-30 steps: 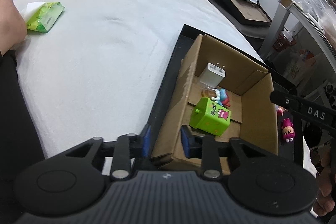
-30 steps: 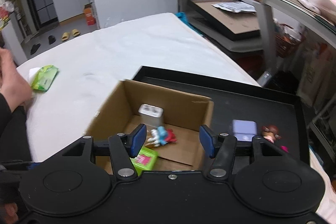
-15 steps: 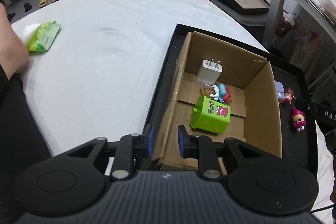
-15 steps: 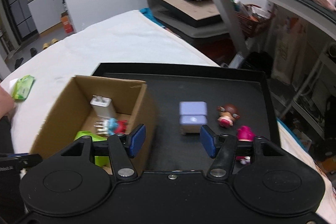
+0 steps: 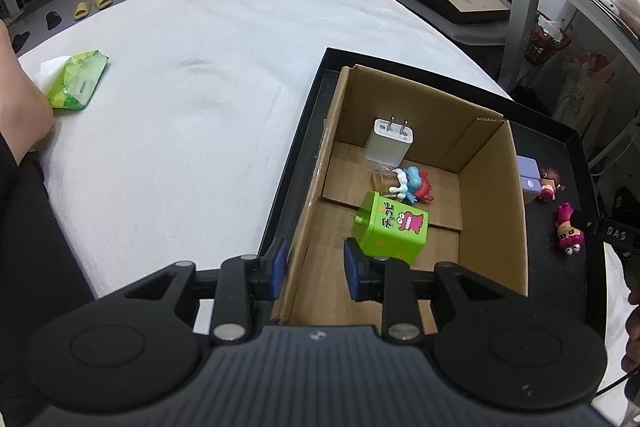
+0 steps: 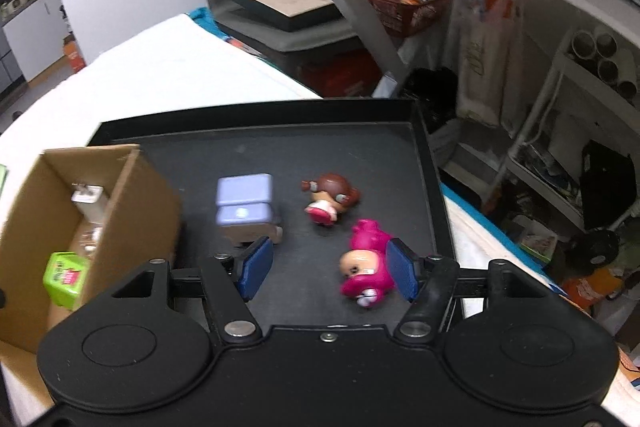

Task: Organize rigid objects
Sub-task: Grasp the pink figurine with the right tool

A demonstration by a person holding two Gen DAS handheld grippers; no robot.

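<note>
White, soft-napped worktop (image 5: 192, 131) underneath; on it a shallow black tray (image 6: 248, 139), matte and hard-rimmed. At tray's left, an open cardboard box (image 5: 492, 211), already holding a white charger (image 5: 390, 143), a boxy green toy (image 5: 390, 227), a blue figure (image 5: 412, 183). Left gripper (image 5: 314, 267) astride the box's near-left wall, opening, pads off the card. Right gripper (image 6: 328, 267) opening around the glossy pink figure (image 6: 366, 267), not yet pinching. Best lowered further, centred on the rounded body, closed gently. Lilac block (image 6: 244, 201) and brown-haired figure (image 6: 332, 197) lying farther off.

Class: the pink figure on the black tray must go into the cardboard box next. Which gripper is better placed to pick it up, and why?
The right gripper: its opening jaws already flank the pink figure. The left gripper straddles the cardboard box wall.
</note>
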